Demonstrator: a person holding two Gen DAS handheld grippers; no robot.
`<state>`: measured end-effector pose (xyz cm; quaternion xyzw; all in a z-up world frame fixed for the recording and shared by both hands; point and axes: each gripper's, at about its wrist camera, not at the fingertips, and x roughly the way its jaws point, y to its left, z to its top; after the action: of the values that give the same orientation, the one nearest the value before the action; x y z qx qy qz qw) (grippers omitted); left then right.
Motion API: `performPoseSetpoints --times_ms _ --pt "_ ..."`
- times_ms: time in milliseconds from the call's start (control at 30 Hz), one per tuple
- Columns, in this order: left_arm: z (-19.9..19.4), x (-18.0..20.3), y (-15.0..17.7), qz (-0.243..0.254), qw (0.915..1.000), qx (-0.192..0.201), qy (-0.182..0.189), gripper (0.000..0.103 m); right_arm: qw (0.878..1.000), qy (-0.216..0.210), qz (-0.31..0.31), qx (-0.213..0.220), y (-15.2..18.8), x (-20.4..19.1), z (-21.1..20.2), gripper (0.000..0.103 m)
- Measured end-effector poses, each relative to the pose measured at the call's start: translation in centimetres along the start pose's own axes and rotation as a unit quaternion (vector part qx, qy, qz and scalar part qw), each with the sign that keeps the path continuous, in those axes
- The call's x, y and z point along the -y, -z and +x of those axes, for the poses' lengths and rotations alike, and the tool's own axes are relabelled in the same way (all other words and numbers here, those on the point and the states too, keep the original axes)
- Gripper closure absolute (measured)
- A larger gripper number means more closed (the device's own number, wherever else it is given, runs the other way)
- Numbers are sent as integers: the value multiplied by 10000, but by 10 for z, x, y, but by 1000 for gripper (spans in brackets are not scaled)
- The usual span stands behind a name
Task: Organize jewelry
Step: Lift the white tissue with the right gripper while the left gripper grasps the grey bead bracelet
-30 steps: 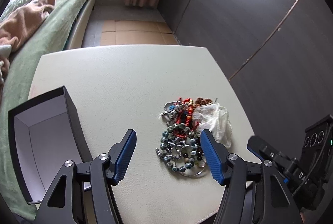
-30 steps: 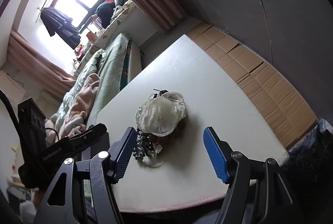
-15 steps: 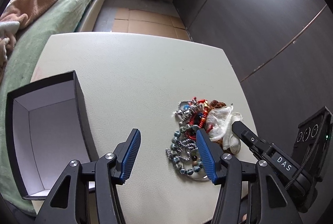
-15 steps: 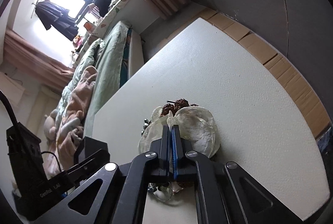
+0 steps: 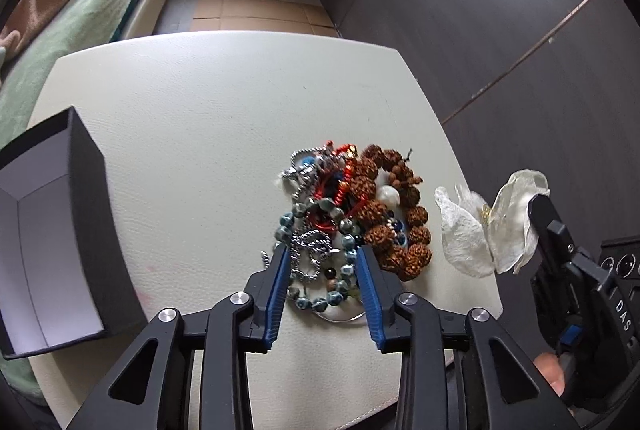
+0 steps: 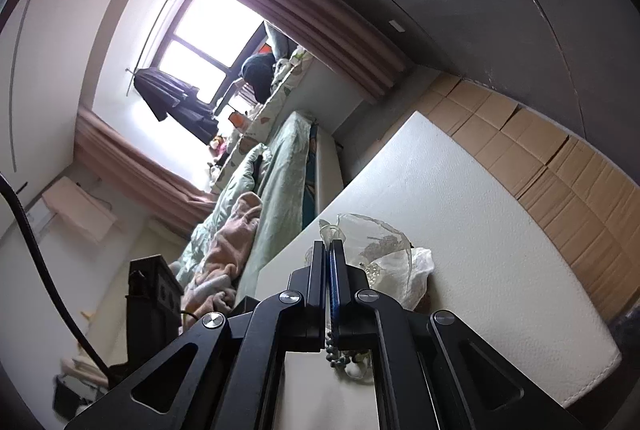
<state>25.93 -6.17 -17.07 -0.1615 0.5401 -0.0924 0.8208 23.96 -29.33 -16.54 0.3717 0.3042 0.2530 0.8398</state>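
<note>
At the near edge of the table (image 5: 192,118), the left tongs (image 5: 322,262) point steeply down over the jewelry pile (image 5: 348,226). Their blue pads straddle the blue-grey bead bracelet (image 5: 316,258) and a twisted silver chain (image 5: 310,250); the jaws are closing, the beads lie between them, and the pads do not seem to press on anything yet. That bracelet runs as a loop away from the tongs toward the middle of the heap, so the left hand is plainly the nearer one for it. Just right of it lies the brown seed-bead bracelet (image 5: 400,214), touching the red cord tangle. Further right, off the heap and lifted clear, the right tongs (image 5: 534,206) are pressed together on a white gauzy flower ornament (image 5: 488,226); the right wrist view shows the same thin petals caught at the tips. The letters "DAS" can be read on the right tool's body. Left of the pile, well apart, stands an open black box (image 5: 86,198), tilted, its pale inside bare. Beyond the table lie cardboard flooring and a bed.
</note>
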Motion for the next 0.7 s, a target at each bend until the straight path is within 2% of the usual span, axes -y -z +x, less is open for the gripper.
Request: performPoseSetpoints --times_ms 67,167,533,600,700 --pt "5 4 1 69 9999 -69 -81 81 9999 -49 93 41 -1 4 -2 99" --pt "12 11 2 183 9997 -122 -141 85 9998 -51 186 71 -2 9 -2 99" --pt "26 15 2 174 9992 -295 -205 85 9993 -190 285 -122 3 11 9 99" --pt "27 13 0 125 9993 -318 -166 92 9993 -164 312 -141 4 12 11 99" --pt "23 8 -1 -8 9993 -333 -142 93 9990 -180 379 -169 5 16 11 100"
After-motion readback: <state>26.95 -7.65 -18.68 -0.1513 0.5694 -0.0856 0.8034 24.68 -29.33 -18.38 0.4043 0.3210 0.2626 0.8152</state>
